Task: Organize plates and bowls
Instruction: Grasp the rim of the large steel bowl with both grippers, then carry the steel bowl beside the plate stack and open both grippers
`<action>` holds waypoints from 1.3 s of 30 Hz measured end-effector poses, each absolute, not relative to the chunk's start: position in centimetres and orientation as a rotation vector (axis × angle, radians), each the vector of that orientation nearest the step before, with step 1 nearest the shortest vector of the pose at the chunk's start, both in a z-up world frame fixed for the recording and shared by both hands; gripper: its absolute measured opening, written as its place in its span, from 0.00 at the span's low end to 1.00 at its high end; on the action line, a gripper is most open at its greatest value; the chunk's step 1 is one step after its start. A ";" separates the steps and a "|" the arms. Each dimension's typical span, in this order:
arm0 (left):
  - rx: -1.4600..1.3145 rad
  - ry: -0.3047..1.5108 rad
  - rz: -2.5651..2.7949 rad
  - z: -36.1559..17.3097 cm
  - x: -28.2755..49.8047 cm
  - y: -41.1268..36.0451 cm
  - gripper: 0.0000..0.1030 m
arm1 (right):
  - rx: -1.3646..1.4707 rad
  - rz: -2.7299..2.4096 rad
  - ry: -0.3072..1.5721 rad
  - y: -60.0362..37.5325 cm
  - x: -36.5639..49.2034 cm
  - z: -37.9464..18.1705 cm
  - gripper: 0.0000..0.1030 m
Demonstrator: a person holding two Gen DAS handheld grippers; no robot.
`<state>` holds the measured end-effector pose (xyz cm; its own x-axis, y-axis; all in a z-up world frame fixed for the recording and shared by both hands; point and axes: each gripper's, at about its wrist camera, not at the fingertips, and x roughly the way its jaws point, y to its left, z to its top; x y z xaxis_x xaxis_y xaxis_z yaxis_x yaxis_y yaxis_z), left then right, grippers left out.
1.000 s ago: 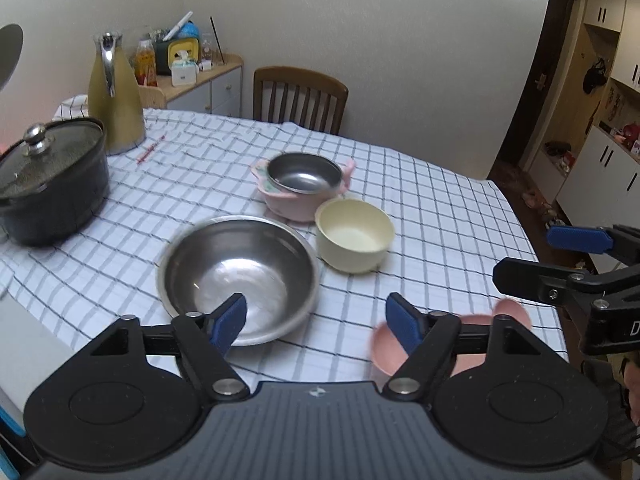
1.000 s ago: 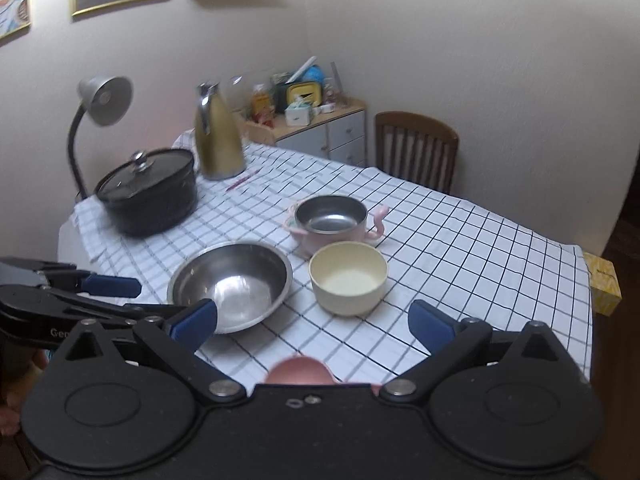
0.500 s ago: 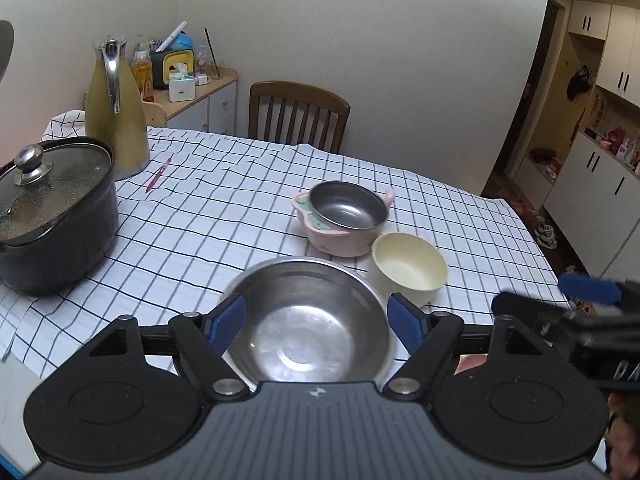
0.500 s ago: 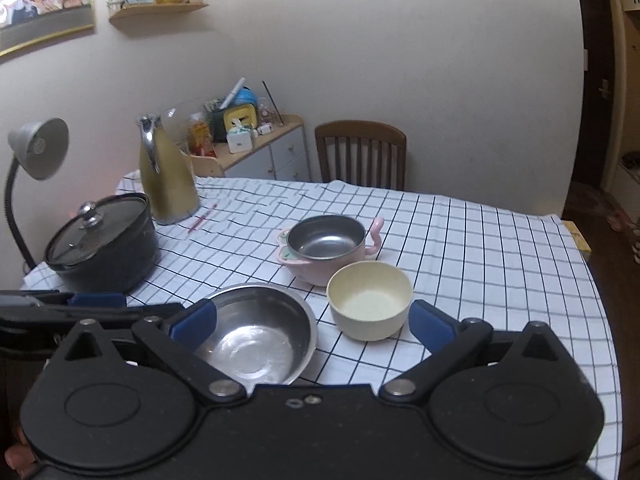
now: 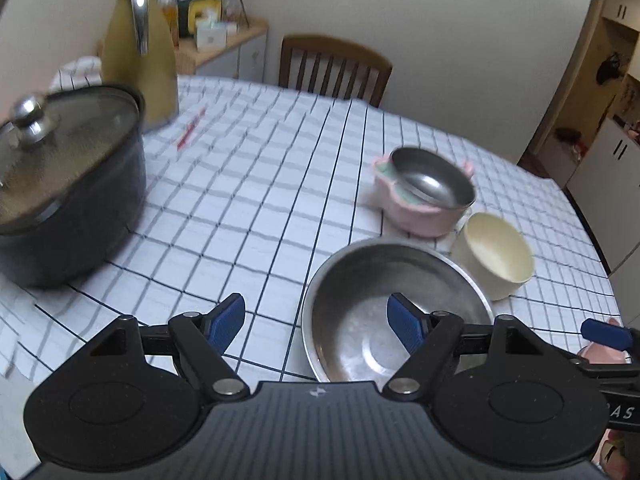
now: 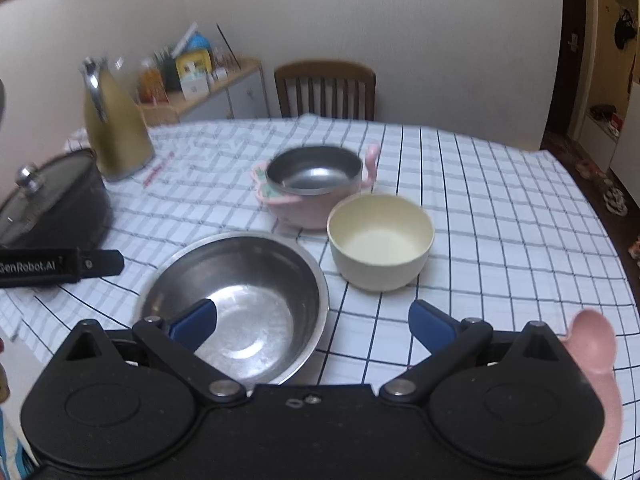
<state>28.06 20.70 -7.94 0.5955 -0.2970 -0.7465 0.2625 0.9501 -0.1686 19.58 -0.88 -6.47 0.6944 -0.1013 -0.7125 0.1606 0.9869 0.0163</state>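
Both grippers hang over the near edge of the tabletop [image 6: 500, 216], which is covered in a white cloth with a dark grid. The left gripper [image 5: 316, 322] has its blue-padded jaws spread wide with nothing between them; one pad sits over the bare cloth, the other over the big steel bowl [image 5: 396, 308]. The right gripper [image 6: 314, 322] is likewise wide apart and empty, its left pad above that same steel bowl [image 6: 240, 304] and its right pad above the cloth.

The steel bowl stands upright nearest the grippers. Just beside it, on the right, is a cream bowl [image 6: 380, 240], empty and upright. Behind those two sits a pink bowl with little handles [image 6: 316, 204], and a smaller steel bowl [image 6: 316, 170] rests inside it, slightly tilted. Another pink piece [image 6: 592, 344] pokes out at the near right edge, mostly hidden behind the right gripper; I cannot tell what it is.

Off to the left stand a dark lidded pot [image 5: 60, 184] and, behind it, a tall mustard-coloured jug [image 5: 140, 52]. A wooden chair [image 6: 326, 90] is pulled up at the far side.
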 end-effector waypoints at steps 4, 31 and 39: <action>-0.062 0.937 -0.337 -10.2 29.9 20.5 0.76 | 0.105 -0.172 0.872 -0.9 21.7 -8.5 0.93; 0.011 1.063 -0.341 -13.7 32.0 18.5 0.21 | 0.203 -0.220 1.076 -1.6 25.3 -11.9 0.15; 0.010 1.061 -0.346 -12.1 29.5 18.7 0.20 | 0.173 -0.155 1.089 -1.6 22.8 -10.5 0.15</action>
<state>29.45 18.74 -12.13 0.4394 -0.2737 -0.8556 0.2834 0.9460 -0.1571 22.80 -1.58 -10.52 0.4551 -0.0406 -0.8895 0.2099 0.9757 0.0629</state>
